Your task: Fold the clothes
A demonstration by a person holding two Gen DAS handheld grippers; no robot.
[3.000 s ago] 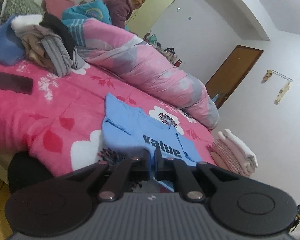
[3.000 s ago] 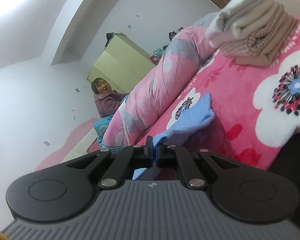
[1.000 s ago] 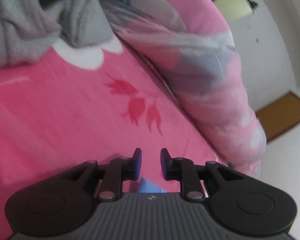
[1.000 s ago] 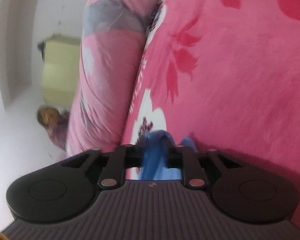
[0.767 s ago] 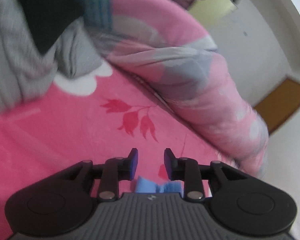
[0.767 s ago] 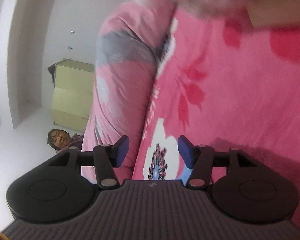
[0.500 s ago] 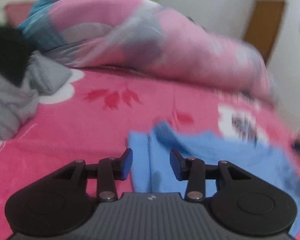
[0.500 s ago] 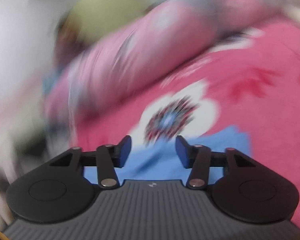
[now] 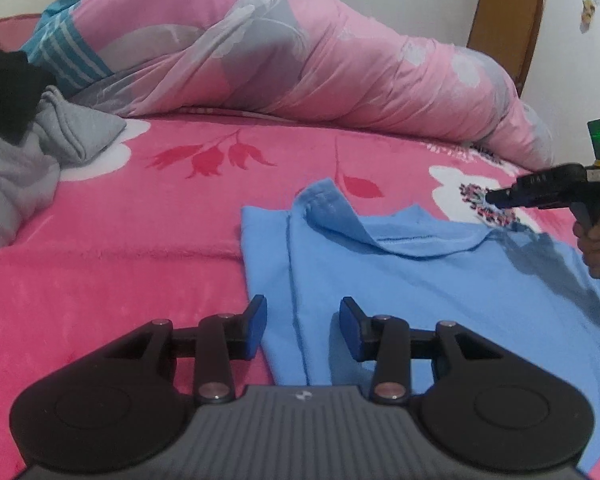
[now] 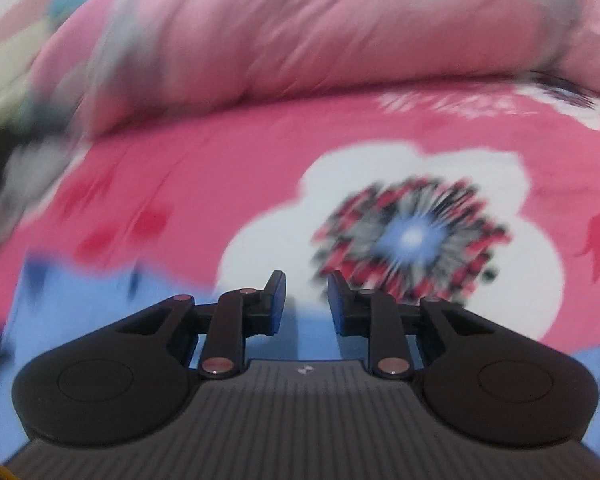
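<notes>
A light blue T-shirt [image 9: 440, 288] lies spread on the pink flowered blanket [image 9: 140, 216], with one corner flap [image 9: 332, 208] turned over near its far edge. My left gripper [image 9: 303, 322] is open just above the shirt's left side, a seam running between its fingers. The right gripper [image 9: 496, 198] shows at the right edge of the left wrist view, held by a hand [image 9: 596, 240] over the shirt's far right corner. In the blurred right wrist view the right gripper [image 10: 306, 300] is open over the blue shirt [image 10: 100, 296], nothing between its fingers.
A long rolled pink and grey quilt [image 9: 300, 60] lies across the back of the bed. Grey and black clothes [image 9: 28, 140] are heaped at the left. A brown door [image 9: 508, 16] stands in the far wall. A white flower print [image 10: 400, 236] lies just ahead of the right gripper.
Both grippers let go of the blue shirt and opened. The shirt now lies flat on the blanket, and both grippers have drawn back and levelled out above it.
</notes>
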